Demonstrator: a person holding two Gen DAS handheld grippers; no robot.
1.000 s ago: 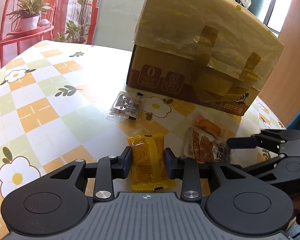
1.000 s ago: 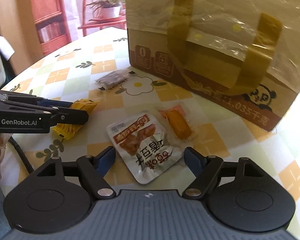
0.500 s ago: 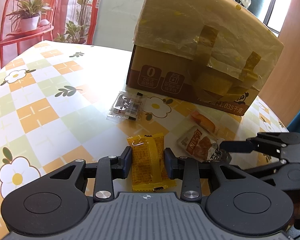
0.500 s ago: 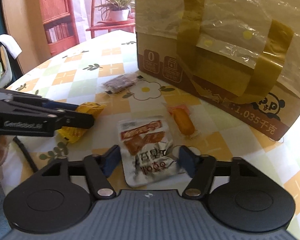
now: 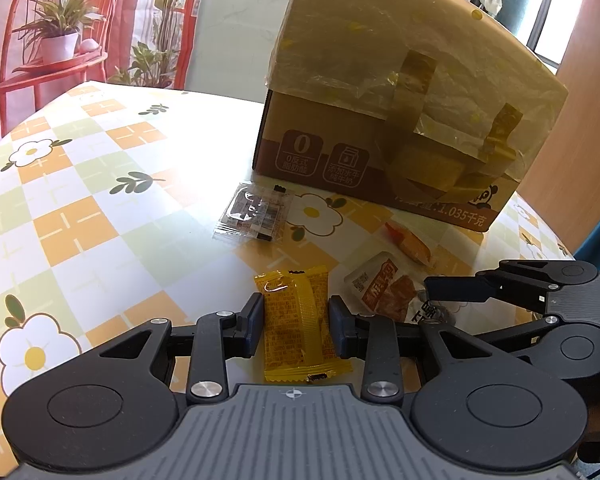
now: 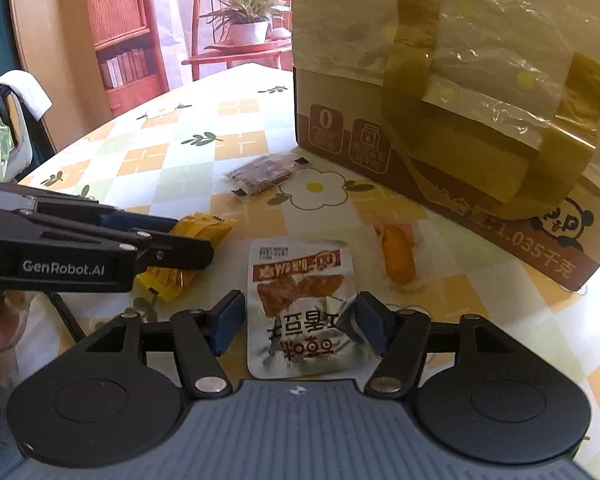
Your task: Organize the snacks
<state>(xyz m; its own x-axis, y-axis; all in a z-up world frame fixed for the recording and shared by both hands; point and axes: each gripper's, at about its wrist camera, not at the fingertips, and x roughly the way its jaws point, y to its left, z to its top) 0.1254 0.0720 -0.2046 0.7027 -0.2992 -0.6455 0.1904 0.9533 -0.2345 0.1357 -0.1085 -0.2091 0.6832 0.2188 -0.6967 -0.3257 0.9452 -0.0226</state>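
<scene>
My left gripper [image 5: 296, 320] is shut on a yellow snack packet [image 5: 298, 320], which lies flat on the table; it also shows in the right wrist view [image 6: 188, 248]. My right gripper [image 6: 298, 322] has closed in around a silver packet with red print [image 6: 300, 304], its right pad crumpling the packet's edge; the packet also shows in the left wrist view [image 5: 384, 288]. A small orange snack [image 6: 398, 258] lies just beyond it. A clear packet with a dark snack [image 5: 256, 214] lies further out.
A large cardboard box [image 5: 400, 92] wrapped in yellowish plastic and tape stands at the back of the flower-patterned table [image 5: 80, 208]. A red chair with a potted plant [image 5: 56, 36] stands beyond the table.
My right gripper has moved forward over the silver packet and narrowed its jaws onto it. My left gripper has stayed still on the yellow packet.
</scene>
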